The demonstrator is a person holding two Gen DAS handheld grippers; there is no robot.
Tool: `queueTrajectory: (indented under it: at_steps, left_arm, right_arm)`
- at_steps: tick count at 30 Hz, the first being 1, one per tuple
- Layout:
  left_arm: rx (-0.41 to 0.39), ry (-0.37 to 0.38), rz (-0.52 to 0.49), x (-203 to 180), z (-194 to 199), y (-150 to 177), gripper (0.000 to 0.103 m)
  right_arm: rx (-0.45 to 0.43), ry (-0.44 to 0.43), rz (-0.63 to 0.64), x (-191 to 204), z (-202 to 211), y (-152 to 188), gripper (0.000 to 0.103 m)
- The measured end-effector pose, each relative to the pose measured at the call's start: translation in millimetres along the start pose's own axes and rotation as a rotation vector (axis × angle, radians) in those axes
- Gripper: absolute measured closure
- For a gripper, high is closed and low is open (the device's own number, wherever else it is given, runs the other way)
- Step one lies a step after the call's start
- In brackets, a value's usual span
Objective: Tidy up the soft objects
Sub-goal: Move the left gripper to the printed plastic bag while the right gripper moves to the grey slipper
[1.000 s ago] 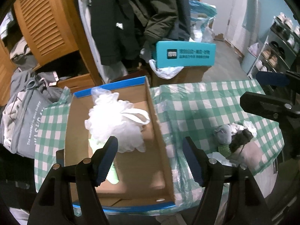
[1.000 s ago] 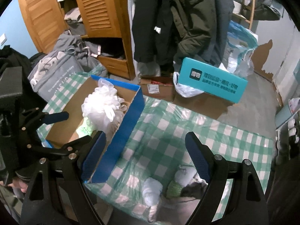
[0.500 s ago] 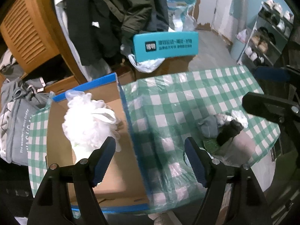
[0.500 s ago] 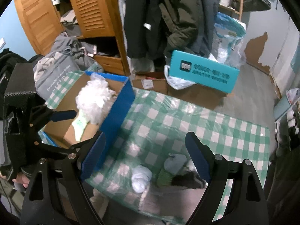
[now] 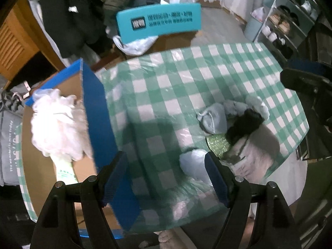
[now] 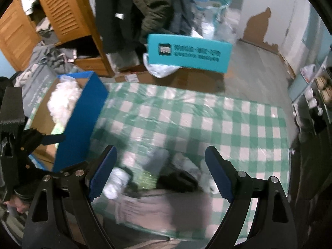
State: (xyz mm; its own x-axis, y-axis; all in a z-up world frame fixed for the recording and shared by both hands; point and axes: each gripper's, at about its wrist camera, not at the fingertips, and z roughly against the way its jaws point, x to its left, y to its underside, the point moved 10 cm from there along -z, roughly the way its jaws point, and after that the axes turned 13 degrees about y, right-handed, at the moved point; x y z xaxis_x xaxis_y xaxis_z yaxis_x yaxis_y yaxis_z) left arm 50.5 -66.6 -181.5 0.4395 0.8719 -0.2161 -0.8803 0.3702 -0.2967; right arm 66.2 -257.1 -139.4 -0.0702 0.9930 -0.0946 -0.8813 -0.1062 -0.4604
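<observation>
A pile of soft things lies near the front right of the green checked tablecloth (image 5: 186,78): a grey-blue sock bundle (image 5: 213,120), a black item (image 5: 244,124), a white bundle (image 5: 193,164), a glittery green sponge (image 5: 217,143) and a grey-pink cloth (image 6: 166,207). A cardboard box (image 5: 99,112) with blue outer walls stands at the left and holds a white mesh pouf (image 5: 56,124). My left gripper (image 5: 165,178) is open above the cloth between box and pile. My right gripper (image 6: 159,175) is open above the pile, with the black item (image 6: 178,180) below it.
A teal carton (image 5: 159,25) sits on boxes on the floor behind the table. Dark coats (image 6: 149,10) hang by a wooden wardrobe (image 6: 62,14). A shoe rack (image 5: 290,20) stands at the far right and a grey bag (image 5: 10,145) at the left. The table's front edge is close beneath both grippers.
Both grippers have moved right and lower, away from the box and toward the pile of soft things. Both stay open and empty.
</observation>
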Motion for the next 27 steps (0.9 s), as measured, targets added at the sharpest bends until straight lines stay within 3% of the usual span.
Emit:
queueTrajectory:
  at_steps: [14,27]
  left_arm:
    - [0.109,0.022,0.041,-11.9,-44.9,11.0,0.023]
    - [0.133,0.009,0.057,-10.9,-60.6,14.5,0.023]
  right_arm:
    - [0.119,0.001,-0.033,-23.2,-32.2,59.4,0.016]
    - [0.181,-0.029,0.139,9.1,-42.2,132.2,0.016]
